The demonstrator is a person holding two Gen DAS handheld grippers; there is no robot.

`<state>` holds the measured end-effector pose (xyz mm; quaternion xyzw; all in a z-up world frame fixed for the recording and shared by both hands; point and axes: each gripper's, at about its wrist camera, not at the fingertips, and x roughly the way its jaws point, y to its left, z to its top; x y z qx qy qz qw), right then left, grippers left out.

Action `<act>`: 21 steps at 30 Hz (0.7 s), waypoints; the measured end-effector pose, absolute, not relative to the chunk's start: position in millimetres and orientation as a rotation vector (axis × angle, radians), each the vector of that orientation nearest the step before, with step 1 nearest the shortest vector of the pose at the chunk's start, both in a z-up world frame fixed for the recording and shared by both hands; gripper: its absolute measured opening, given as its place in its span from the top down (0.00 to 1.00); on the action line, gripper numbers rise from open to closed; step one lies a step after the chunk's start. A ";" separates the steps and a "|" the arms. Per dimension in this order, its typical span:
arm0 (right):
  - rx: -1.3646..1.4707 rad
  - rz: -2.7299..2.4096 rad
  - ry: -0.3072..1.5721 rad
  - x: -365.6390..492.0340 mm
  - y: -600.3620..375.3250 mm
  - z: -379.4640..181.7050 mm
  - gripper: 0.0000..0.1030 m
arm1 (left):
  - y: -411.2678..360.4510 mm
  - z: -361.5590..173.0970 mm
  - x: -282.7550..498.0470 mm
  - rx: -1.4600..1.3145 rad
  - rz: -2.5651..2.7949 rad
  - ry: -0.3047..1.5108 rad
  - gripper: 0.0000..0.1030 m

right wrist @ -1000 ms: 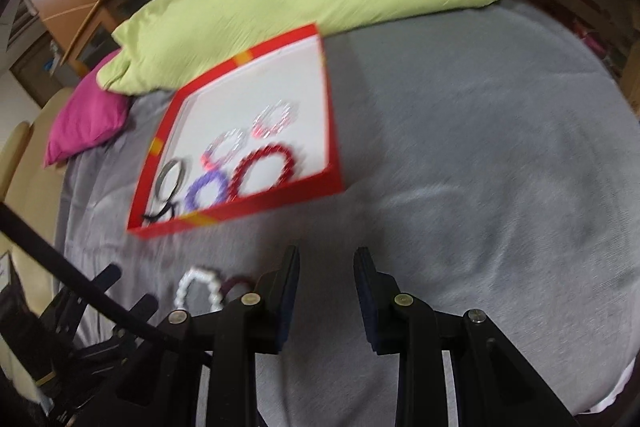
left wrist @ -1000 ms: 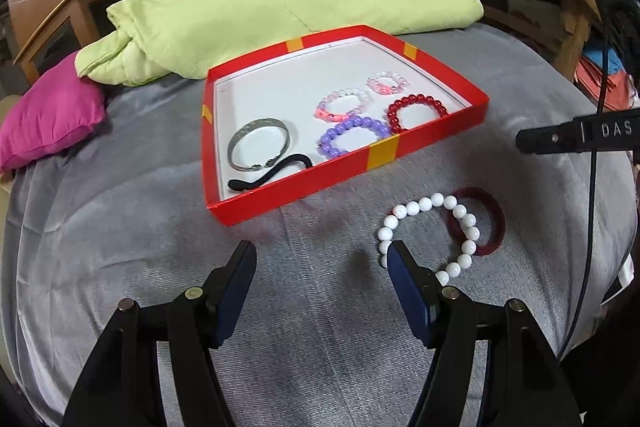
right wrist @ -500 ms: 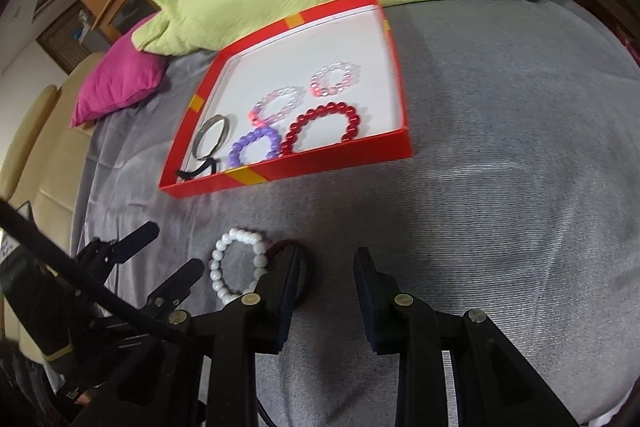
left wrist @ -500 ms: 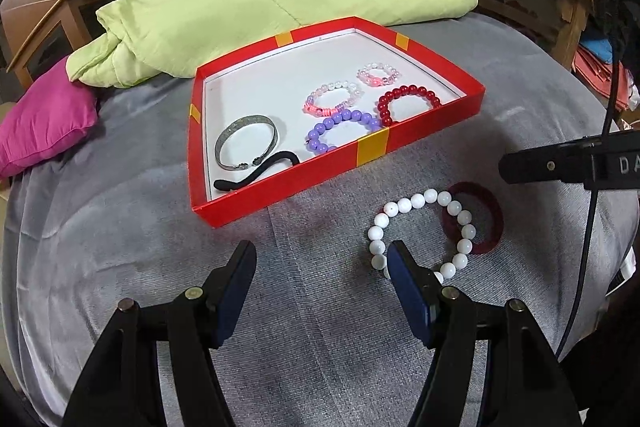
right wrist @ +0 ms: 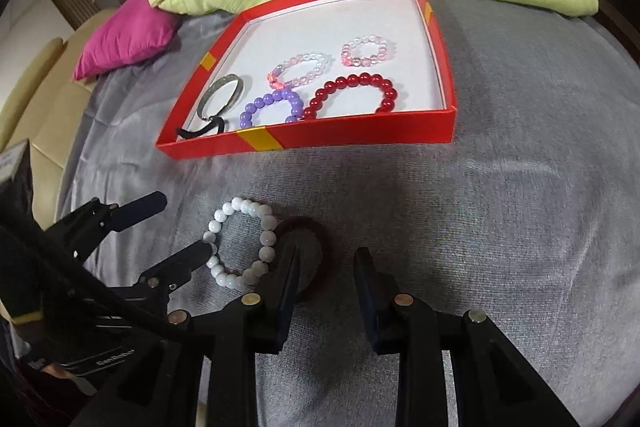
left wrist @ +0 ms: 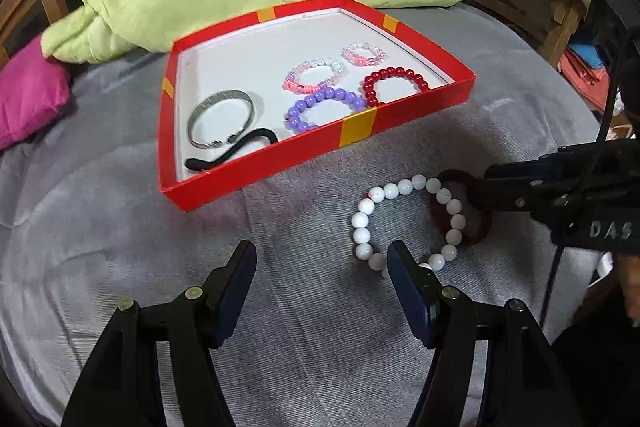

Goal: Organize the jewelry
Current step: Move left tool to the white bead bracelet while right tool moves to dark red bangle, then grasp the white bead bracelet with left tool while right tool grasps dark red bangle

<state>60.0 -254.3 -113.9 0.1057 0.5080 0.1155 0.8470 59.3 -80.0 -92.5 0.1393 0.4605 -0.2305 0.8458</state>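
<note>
Red cardboard walled the shallow box [left wrist: 404,109] that sat on the grey-covered table [left wrist: 120,227], and five bracelets plus a black band already lay on its white floor. Two pieces were left outside, just in front of its near wall: a white bead bracelet [left wrist: 362,219] and a dark red hair band [right wrist: 306,225], the beads overlapping the band's edge. Judging by that, the sorting was well along and the step in hand was the pickup of these last two.

Left tool [left wrist: 320,267] hung above the cloth with its jaws wide and nothing between them, its right finger just beside the white beads. Right tool [right wrist: 326,267] stood narrower, also empty, its left finger over the dark band's near rim; whether it touched the band could not be told.

Next move probably called for the right tool to straddle the band's free side, away from the beads, close on it, and lift cleanly so the white bracelet was not dragged along
</note>
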 end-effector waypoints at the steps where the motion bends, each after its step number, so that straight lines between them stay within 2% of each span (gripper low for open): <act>1: 0.212 0.242 1.070 60.2 -253.0 -114.1 0.70 | -80.1 -93.0 60.3 0.285 -0.493 0.977 0.33; 5: 0.163 0.237 1.062 61.0 -246.3 -115.0 0.72 | -81.2 -96.6 65.5 0.256 -0.508 0.998 0.33; 10: 0.040 0.208 1.046 60.1 -234.3 -116.7 0.87 | -85.4 -99.6 69.9 0.260 -0.525 0.994 0.33; 12: 0.017 0.201 1.040 59.8 -233.7 -116.7 0.90 | -88.7 -99.9 70.1 0.271 -0.535 0.985 0.36; 13: 0.008 0.198 1.038 59.7 -233.3 -116.6 0.92 | -90.0 -99.8 69.6 0.276 -0.540 0.980 0.44; 14: 0.003 0.194 1.036 59.7 -233.4 -116.3 0.92 | -91.7 -99.8 69.0 0.281 -0.551 0.976 0.56; 18: 0.022 0.180 1.032 61.2 -238.5 -115.1 0.94 | -98.9 -99.4 64.8 0.304 -0.589 0.961 0.73; 20: 0.031 0.171 1.029 61.2 -242.9 -113.6 0.94 | -100.7 -98.7 63.8 0.311 -0.597 0.951 0.88; 21: 0.035 0.167 1.026 60.9 -244.0 -112.7 0.94 | -101.0 -98.5 63.7 0.310 -0.602 0.951 0.90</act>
